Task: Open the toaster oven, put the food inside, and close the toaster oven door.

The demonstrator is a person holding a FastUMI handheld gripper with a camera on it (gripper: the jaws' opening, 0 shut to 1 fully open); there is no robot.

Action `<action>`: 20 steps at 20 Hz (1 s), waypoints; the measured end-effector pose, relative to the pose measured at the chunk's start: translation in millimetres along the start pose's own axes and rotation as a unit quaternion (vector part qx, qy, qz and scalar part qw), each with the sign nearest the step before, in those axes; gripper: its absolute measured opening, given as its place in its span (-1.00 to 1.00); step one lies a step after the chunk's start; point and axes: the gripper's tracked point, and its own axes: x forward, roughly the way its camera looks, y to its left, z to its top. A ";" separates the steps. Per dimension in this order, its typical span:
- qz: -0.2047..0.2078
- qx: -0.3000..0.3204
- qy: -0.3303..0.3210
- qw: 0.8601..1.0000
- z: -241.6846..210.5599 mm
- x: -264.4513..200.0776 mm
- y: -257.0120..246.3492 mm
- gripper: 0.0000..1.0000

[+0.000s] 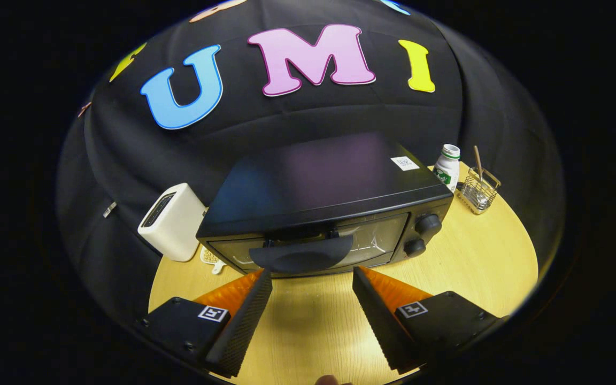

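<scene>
Gripper point(312, 277) hangs above the table point(463, 267), fingers spread wide apart with nothing between them but bare wood. Fingertips point at the toaster oven point(324, 203), which sits just ahead of them toward the back of the table; tips appear close to its lower front edge, contact not clear. Oven door point(313, 243) is closed, glass front facing the gripper, and its dark curved handle point(302, 255) lies just beyond the gap between the fingers. Two round knobs point(423, 234) stacked on the right side of the oven front. Small white sticker point(405, 163) at the rear right corner of the oven top. Left of the oven, at the table's left edge, a white toaster point(171, 222) stands upright, just beside the oven; a small pale item point(213, 259) lies partly tucked under between them, too hidden to identify. At the back right edge of the table, a white bottle point(447, 167) stands upright just behind the oven's right rear corner, and near it a wire basket point(479, 191) holds a thin stick point(478, 160) tilted upward. Food for the task not identifiable here.
</scene>
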 end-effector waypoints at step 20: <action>0.025 -0.089 -0.256 0.962 150.3 -226.3 -95.4 0.96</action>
